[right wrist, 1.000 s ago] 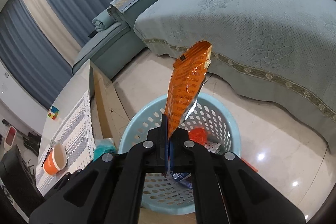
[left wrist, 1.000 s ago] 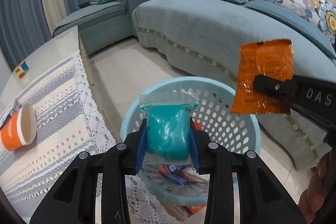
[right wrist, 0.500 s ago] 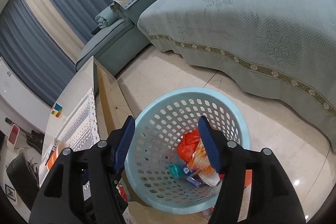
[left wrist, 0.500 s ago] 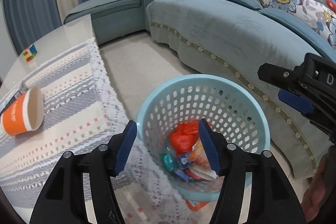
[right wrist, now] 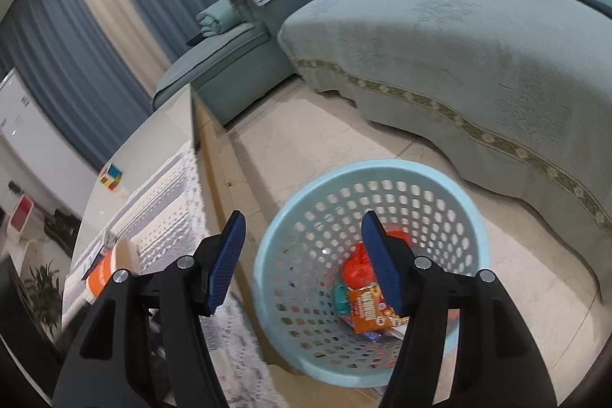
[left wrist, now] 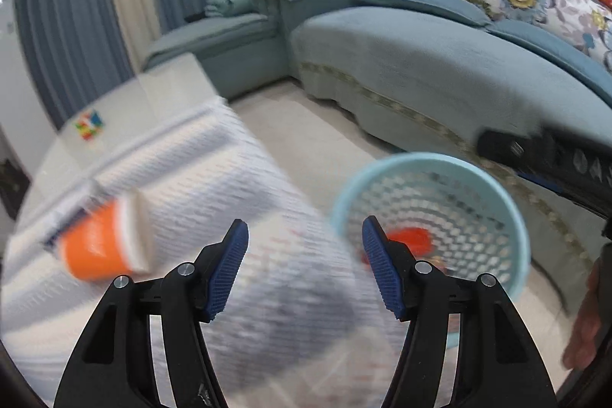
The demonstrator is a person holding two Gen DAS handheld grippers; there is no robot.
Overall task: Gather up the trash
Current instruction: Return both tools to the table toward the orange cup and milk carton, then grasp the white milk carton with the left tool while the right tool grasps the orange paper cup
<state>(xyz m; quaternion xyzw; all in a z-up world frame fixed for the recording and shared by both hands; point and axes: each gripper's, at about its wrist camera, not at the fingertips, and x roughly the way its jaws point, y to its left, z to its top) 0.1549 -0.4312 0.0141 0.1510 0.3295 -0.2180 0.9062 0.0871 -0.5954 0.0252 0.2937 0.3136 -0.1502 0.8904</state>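
Right wrist: orange wrapper [right wrist: 371, 308] print unreadable, in basket [right wrist: 290, 228].

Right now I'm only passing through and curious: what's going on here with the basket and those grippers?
A person is collecting trash with two handheld grippers. Both the left gripper and the right gripper are empty, the left's jaws opening. The blue basket on the floor holds an orange snack packet and other wrappers. An orange paper cup lies tipped over on the table runner.
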